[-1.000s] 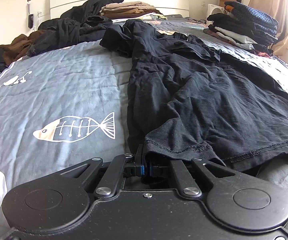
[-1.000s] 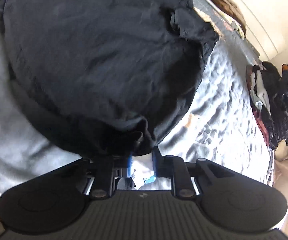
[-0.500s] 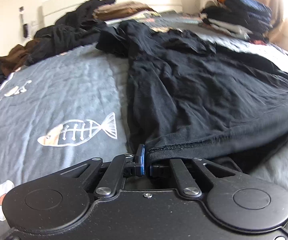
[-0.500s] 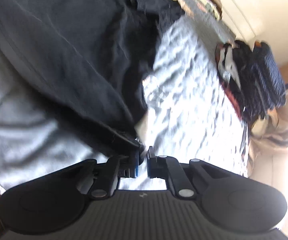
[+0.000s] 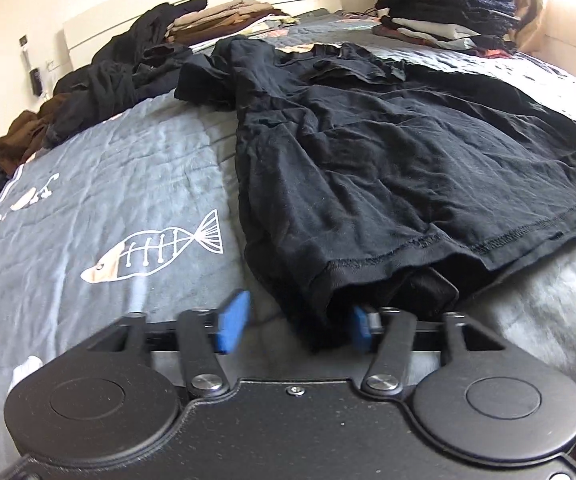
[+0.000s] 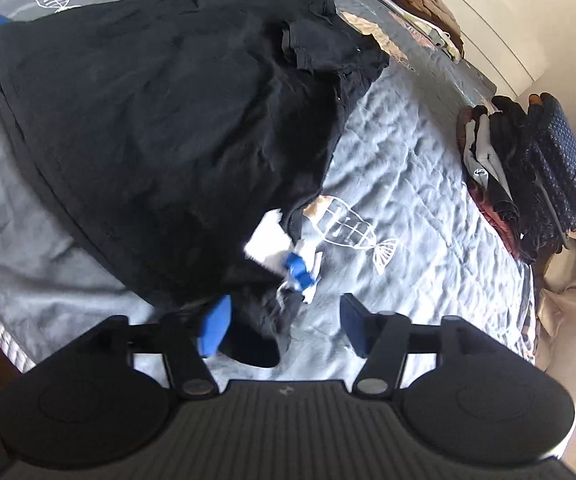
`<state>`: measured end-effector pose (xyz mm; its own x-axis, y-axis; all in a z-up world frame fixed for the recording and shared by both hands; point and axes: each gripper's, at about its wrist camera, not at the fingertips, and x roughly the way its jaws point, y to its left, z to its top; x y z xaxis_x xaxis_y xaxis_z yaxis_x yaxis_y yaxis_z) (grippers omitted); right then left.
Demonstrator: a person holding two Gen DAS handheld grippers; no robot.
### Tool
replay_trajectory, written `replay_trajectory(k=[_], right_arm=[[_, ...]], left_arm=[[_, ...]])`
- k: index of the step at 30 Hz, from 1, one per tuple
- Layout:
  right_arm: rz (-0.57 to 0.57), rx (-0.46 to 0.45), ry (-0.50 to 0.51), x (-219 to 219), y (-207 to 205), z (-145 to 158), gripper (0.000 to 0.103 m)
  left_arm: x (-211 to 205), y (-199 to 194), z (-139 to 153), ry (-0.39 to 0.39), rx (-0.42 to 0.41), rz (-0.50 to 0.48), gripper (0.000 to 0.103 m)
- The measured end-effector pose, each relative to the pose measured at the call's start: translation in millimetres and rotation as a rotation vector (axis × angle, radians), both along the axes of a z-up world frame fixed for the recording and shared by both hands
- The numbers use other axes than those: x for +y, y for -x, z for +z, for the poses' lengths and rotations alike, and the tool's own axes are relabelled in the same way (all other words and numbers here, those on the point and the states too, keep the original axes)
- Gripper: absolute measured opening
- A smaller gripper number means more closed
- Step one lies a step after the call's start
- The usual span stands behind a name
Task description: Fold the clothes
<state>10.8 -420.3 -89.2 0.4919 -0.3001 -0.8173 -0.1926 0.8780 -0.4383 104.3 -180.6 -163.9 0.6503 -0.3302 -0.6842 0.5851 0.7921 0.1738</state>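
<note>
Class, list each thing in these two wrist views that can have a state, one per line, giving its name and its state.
Black T-shirt: spread out on the bed, creased, hem corners bunched, released.
Left gripper: jaws just opened, hem corner loose between them.
Right gripper: jaws just opened, other hem corner loose between them.
Stack of dark clothes: folded, piled.
Tan and brown stack: folded, by the headboard.
Dark heap: unfolded, crumpled.

A black T-shirt [image 5: 388, 160] is lying spread and wrinkled across the grey bed [image 5: 120, 184], collar toward the headboard, its stitched hem bunching at the near edge. 1 white tag [image 6: 268, 244] is showing at a bottom corner.
</note>
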Motion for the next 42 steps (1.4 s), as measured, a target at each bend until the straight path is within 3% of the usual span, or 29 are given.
replay_trajectory(k=[4, 9, 13, 15, 20, 24, 28, 32, 34, 42], right_arm=[[0.027, 0.028, -0.002, -5, -7, -7, 0.063], [0.097, 0.103, 0.026, 4, -18, -29, 0.063], [0.107, 0.066, -0.003, 14, -13, -17, 0.063], [0.101, 0.016, -0.075, 20, -13, -3, 0.063], [0.099, -0.134, -0.377, 50, -28, 24, 0.064], [0.149, -0.221, -0.521, 90, -58, 28, 0.067], [0.165, -0.205, -0.679, 123, -105, 13, 0.071], [0.209, -0.07, -0.814, 147, -142, -12, 0.072], [0.27, -0.053, -0.777, 161, -140, -16, 0.072], [0.544, -0.063, -0.442, 208, -103, -34, 0.072]], left_arm=[[6, -1, 6, 0.024, 0.008, -0.011, 0.056], [-6, 8, -1, -0.004, 0.002, -0.051, 0.056], [-2, 14, 6, 0.066, 0.013, -0.051, 0.056], [3, 9, 9, 0.112, 0.052, -0.033, 0.056], [15, -6, 17, 0.269, 0.141, 0.039, 0.056], [14, -6, 15, 0.263, 0.144, 0.059, 0.056], [28, -10, 18, 0.316, 0.173, 0.087, 0.056], [36, -7, 18, 0.315, 0.18, 0.091, 0.057], [38, -3, 19, 0.319, 0.179, 0.08, 0.057], [45, 0, 15, 0.309, 0.184, 0.121, 0.057]])
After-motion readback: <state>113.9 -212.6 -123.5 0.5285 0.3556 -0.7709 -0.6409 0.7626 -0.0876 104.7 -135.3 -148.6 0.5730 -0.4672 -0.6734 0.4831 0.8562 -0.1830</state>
